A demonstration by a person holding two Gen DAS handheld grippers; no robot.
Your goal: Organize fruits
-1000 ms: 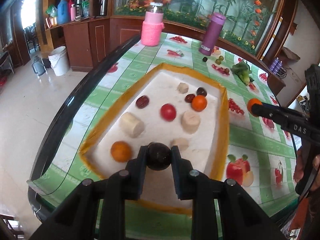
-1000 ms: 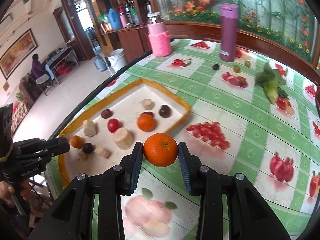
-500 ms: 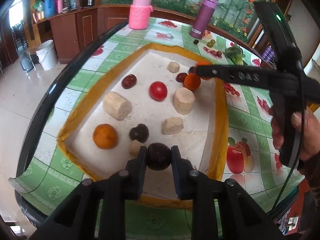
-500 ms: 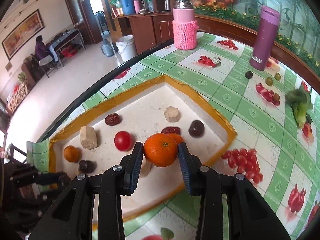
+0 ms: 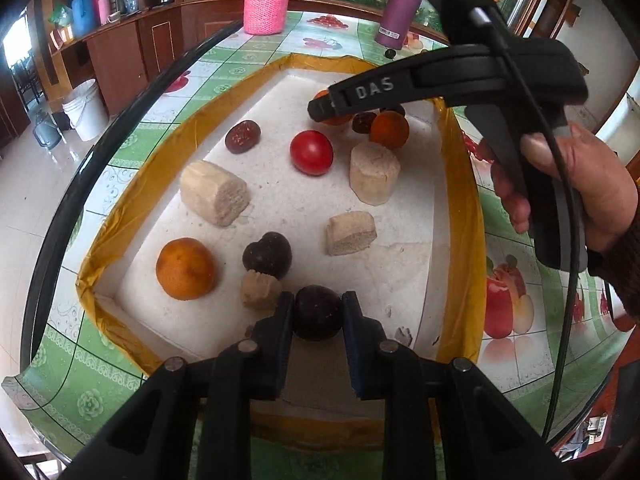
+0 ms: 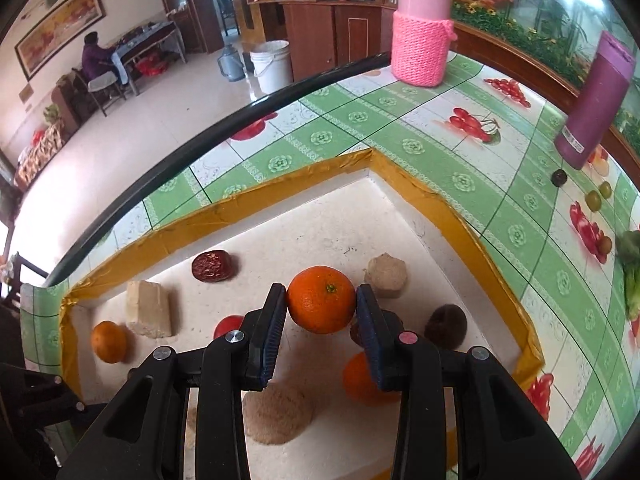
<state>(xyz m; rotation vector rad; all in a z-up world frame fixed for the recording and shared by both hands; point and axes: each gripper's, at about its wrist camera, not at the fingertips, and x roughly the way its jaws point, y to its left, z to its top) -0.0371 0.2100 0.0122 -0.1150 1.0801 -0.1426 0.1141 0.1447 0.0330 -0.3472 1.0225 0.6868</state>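
Tongs both carry fruit over the tray (image 5: 460, 184) for sorting: left tongs (image 5: 318, 316) clamp a dark plum (image 5: 318, 312), right tongs (image 6: 321, 312) clamp an orange (image 6: 321, 304).

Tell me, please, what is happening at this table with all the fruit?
A person holding a gripper in each hand is sorting fruit into a white tray with a yellow taped rim. The left gripper is clamped on a dark round fruit at the tray's near end. The right gripper holds an orange above the tray's far part. Other oranges, a tomato, dates and pale chunks already lie in the tray.
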